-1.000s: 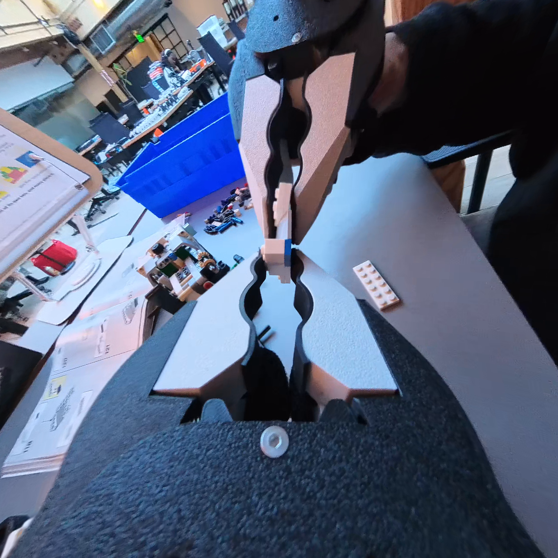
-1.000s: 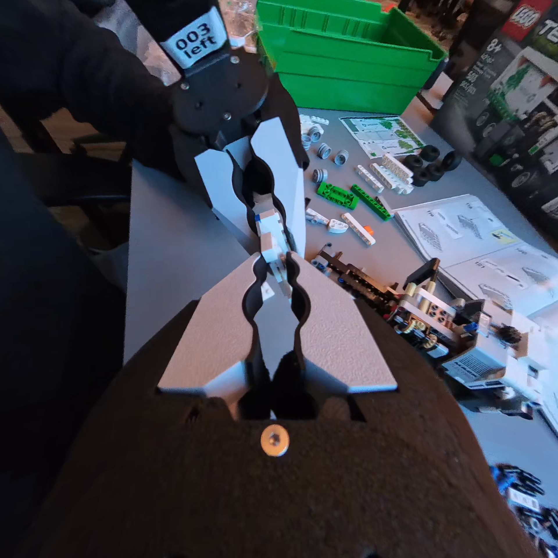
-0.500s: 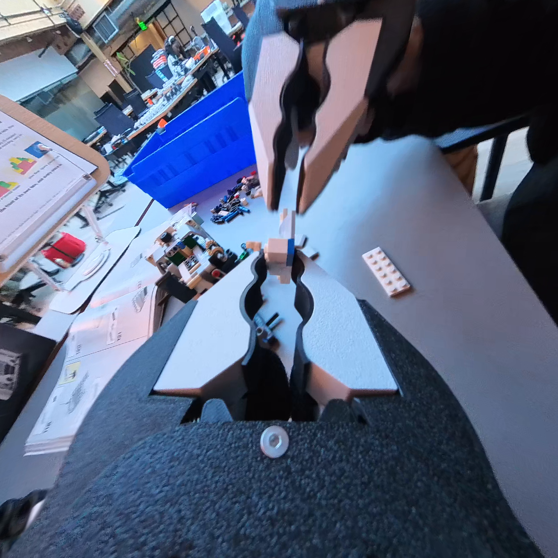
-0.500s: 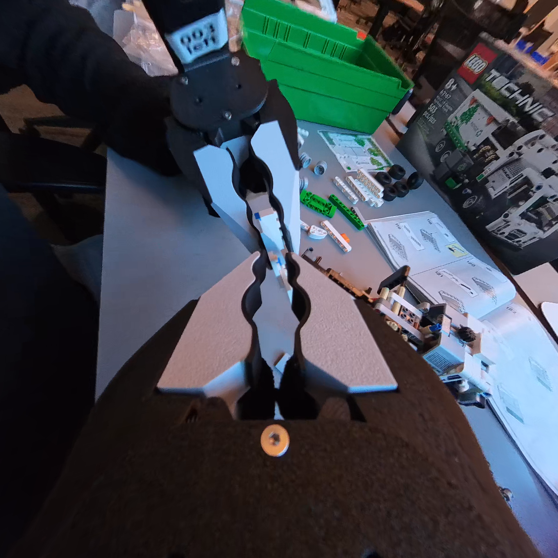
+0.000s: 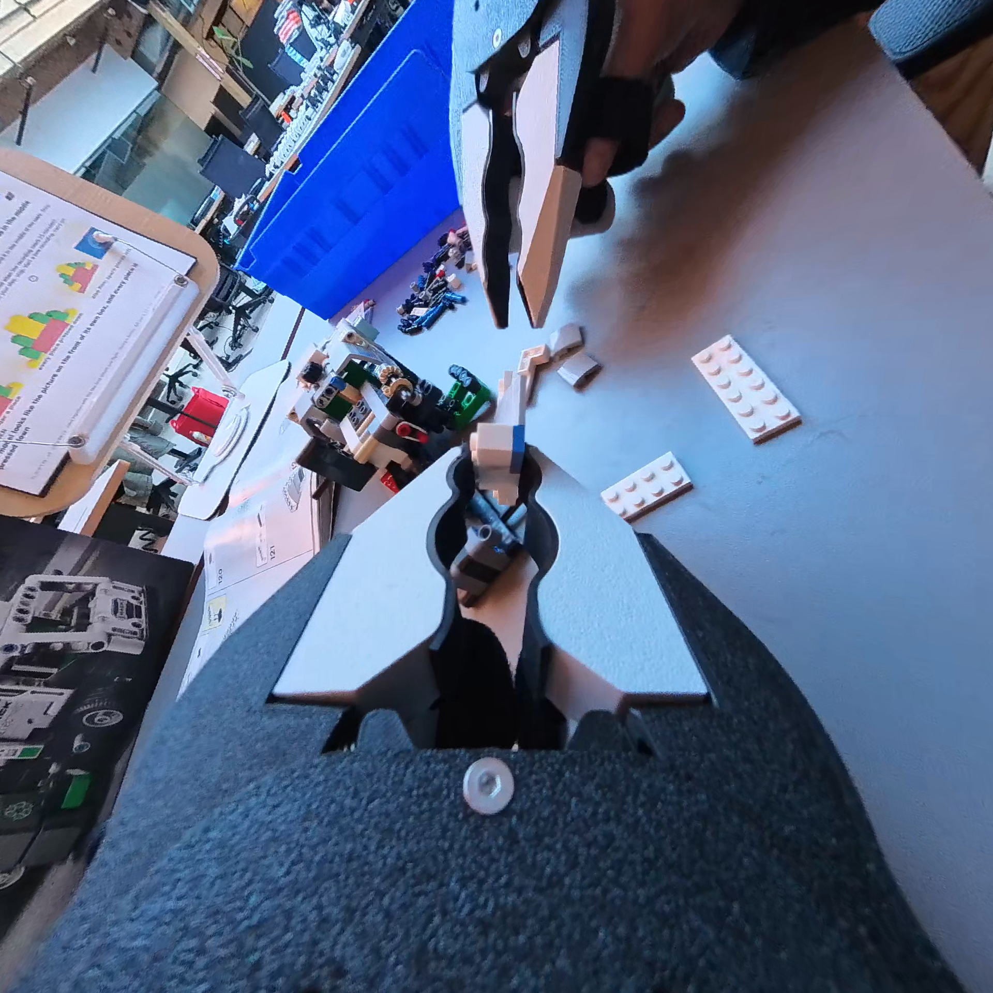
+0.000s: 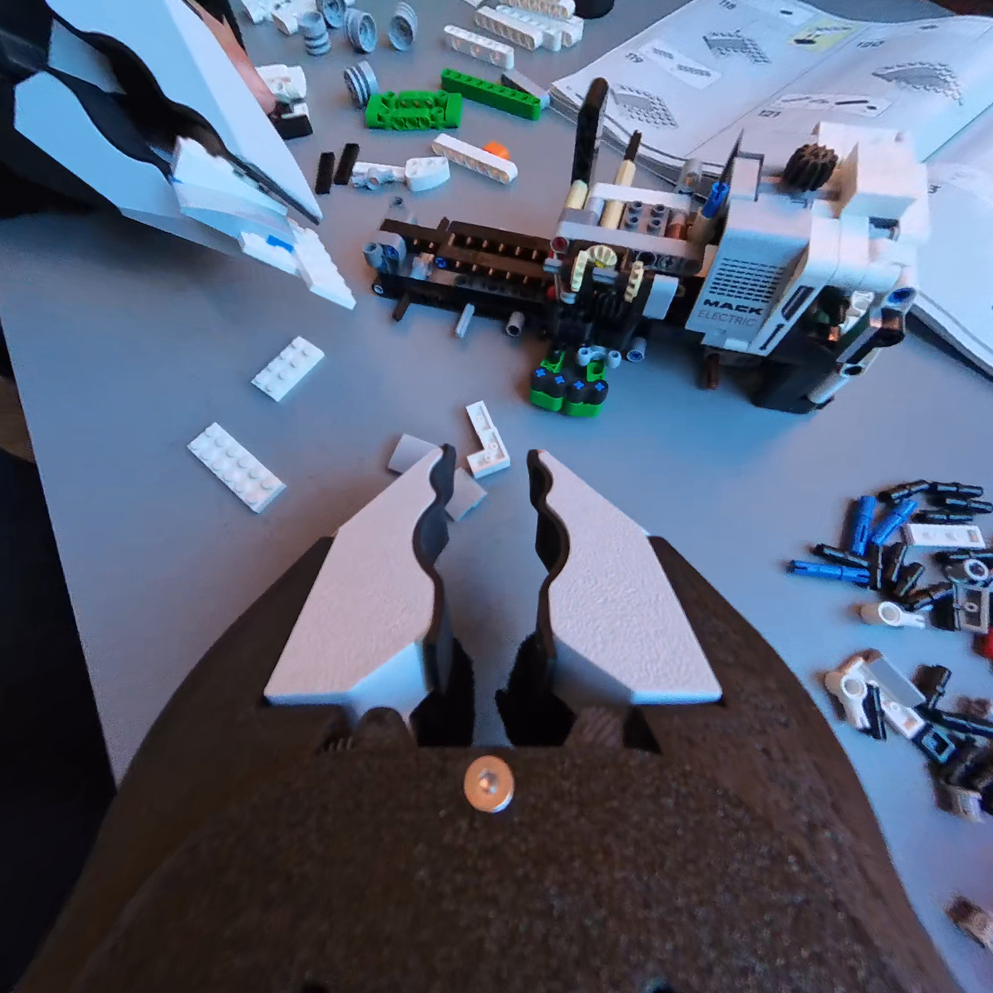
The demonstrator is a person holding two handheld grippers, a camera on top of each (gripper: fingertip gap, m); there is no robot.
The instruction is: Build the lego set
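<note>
The right gripper [image 6: 486, 457] has let go of the small white sub-assembly [image 5: 497, 451] and has moved away from it; its fingers are now spread and empty, low above the grey table [image 6: 161, 333] near its front edge. The left gripper [image 5: 497, 457] alone keeps the sub-assembly, pinched at its fingertips, with one blue brick on its side. Half a second ago the two grippers were almost touching there, so I judge that the joining step is finished and the right gripper now looks for the next part. Just before its tips lie a white L-shaped plate [image 6: 488, 439] and two grey tiles [image 6: 411, 453]; two white studded plates [image 6: 235, 466] lie further left. The half-built truck [image 6: 698, 279] stands in the middle of the table, with the open instruction booklet [image 6: 752, 80] behind it and a heap of blue and black pins [image 6: 902, 537] at the right edge. Behind the table stands a blue bin [image 5: 365, 177], in a large workshop room.
</note>
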